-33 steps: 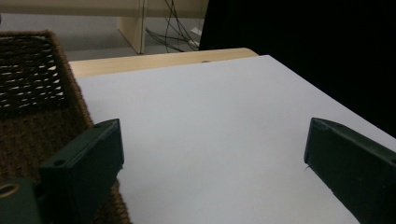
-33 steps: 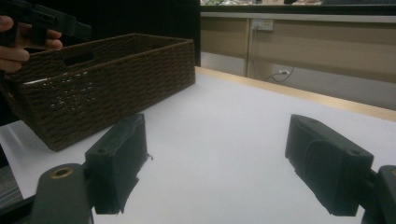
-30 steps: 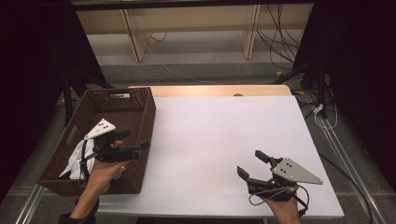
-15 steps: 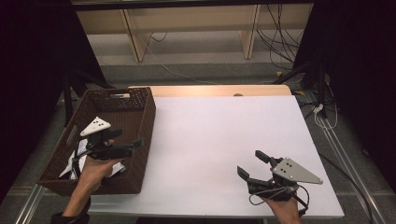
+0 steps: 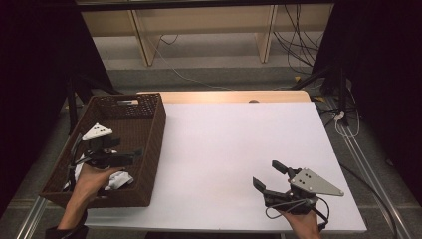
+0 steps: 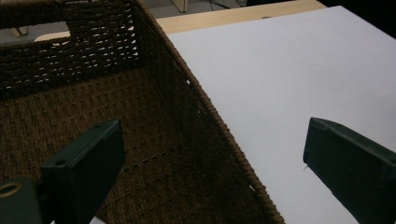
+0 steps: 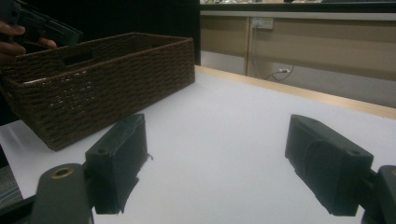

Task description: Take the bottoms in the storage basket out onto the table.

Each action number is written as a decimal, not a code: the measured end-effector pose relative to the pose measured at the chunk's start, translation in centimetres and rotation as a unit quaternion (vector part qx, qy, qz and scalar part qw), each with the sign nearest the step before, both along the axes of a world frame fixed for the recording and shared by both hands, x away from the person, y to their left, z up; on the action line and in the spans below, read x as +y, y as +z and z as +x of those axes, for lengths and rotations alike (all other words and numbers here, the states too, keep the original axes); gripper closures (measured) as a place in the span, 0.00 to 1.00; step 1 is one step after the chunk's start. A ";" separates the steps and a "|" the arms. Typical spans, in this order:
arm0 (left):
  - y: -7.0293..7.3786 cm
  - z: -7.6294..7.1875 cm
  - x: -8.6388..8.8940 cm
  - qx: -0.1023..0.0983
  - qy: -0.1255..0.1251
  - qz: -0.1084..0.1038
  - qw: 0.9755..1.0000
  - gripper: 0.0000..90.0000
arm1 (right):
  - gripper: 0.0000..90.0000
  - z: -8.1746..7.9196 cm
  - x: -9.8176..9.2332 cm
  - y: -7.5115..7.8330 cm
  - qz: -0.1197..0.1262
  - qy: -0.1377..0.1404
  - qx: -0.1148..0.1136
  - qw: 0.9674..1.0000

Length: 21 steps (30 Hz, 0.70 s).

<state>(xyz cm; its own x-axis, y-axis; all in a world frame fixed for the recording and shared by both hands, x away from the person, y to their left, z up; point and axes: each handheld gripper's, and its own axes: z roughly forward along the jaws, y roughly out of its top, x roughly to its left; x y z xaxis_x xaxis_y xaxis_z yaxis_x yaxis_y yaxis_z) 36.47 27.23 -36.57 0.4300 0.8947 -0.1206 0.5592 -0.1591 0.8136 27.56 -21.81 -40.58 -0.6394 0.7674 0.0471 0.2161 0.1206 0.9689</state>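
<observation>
High view put the left gripper [image 5: 130, 155], jaws spread and empty, over the dark woven wicker basket [image 5: 149, 149] at frame left, crumpled white paper [image 5: 119, 180] below it. Right gripper [image 5: 272, 177] rested spread at lower right. Likely next: dip and pinch the paper.

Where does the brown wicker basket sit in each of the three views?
High view: wicker basket at the left, on the table's left edge.
Left gripper view: its inside and right wall fill the left half.
Right gripper view: upper left, seen from outside.
Shared landmark: white table top.
</observation>
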 end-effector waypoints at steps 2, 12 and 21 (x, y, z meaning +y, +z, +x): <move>0.0 0.1 0.2 0.004 0.002 0.004 1.000 0.06 | 0.24 0.0 0.0 0.0 0.000 0.000 0.000 1.000; -0.1 0.4 1.1 0.021 0.008 0.022 1.000 0.06 | 0.24 0.0 -0.1 0.0 0.000 -0.001 0.000 1.000; -0.1 0.6 1.8 0.034 0.013 0.034 0.999 0.06 | 0.24 0.0 -0.1 0.0 0.000 -0.002 0.000 1.000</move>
